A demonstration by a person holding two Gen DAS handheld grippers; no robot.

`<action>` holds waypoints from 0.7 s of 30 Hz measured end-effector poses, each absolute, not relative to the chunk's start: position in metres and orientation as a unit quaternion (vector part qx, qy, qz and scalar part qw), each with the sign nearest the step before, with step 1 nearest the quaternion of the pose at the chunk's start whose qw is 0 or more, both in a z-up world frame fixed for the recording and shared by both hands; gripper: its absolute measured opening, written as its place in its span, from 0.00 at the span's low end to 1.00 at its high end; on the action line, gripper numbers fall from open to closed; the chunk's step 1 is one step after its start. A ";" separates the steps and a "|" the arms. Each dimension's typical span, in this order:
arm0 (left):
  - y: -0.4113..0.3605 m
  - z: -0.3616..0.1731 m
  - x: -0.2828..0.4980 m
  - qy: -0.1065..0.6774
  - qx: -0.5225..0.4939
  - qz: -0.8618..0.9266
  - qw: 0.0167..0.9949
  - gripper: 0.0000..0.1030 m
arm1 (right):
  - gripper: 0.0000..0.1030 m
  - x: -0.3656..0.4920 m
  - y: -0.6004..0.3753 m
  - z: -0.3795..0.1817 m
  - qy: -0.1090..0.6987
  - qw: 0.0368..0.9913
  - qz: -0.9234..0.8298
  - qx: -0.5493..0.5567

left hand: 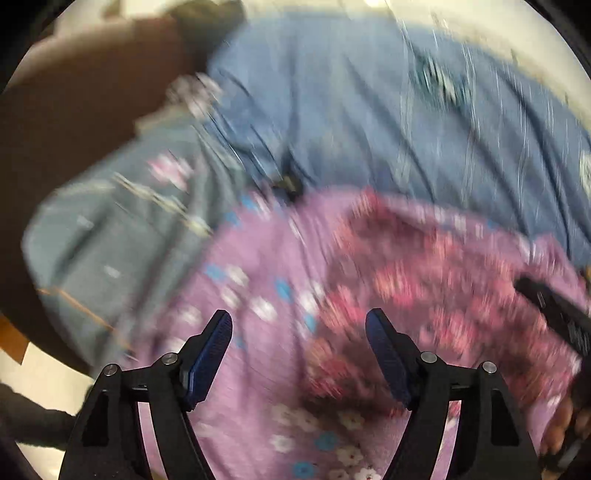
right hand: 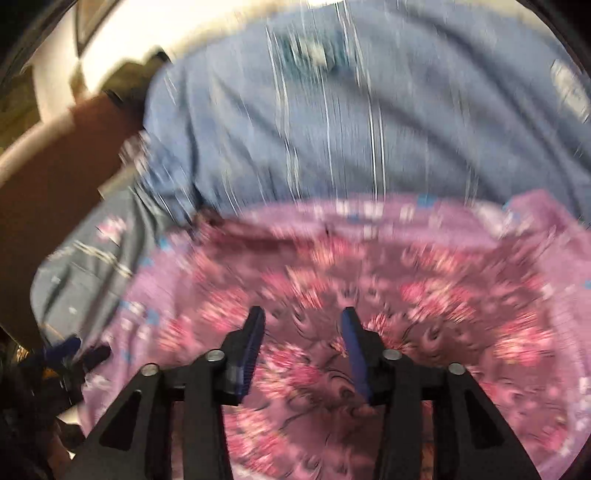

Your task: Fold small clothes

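Observation:
A lilac garment with small white and blue flowers [left hand: 258, 295] lies on a blue bedsheet [left hand: 351, 110]. A pink and maroon floral garment [left hand: 424, 280] lies on top of it, to the right. My left gripper [left hand: 299, 325] is open and empty just above the lilac cloth. My right gripper [right hand: 303, 325] is open and empty above the pink floral garment [right hand: 369, 280], with the lilac garment [right hand: 166, 295] around it. Both views are blurred by motion. The right gripper's black body [left hand: 557, 314] shows at the right edge of the left wrist view.
A grey-blue cloth with pink flowers [left hand: 122, 229] lies left of the lilac garment. A dark brown bed frame [left hand: 74, 129] runs along the left. The blue bedsheet [right hand: 369, 110] fills the far side. A cream wall [right hand: 166, 29] lies beyond.

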State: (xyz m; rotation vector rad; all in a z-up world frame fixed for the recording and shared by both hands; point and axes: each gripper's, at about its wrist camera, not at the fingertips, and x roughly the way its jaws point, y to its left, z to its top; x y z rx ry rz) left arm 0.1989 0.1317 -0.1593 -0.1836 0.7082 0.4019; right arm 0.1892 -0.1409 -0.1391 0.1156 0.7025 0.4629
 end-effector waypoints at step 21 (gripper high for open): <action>0.056 -0.049 0.028 0.202 -0.055 0.184 0.961 0.79 | 0.75 0.058 -0.193 -0.011 0.179 0.972 0.143 0.056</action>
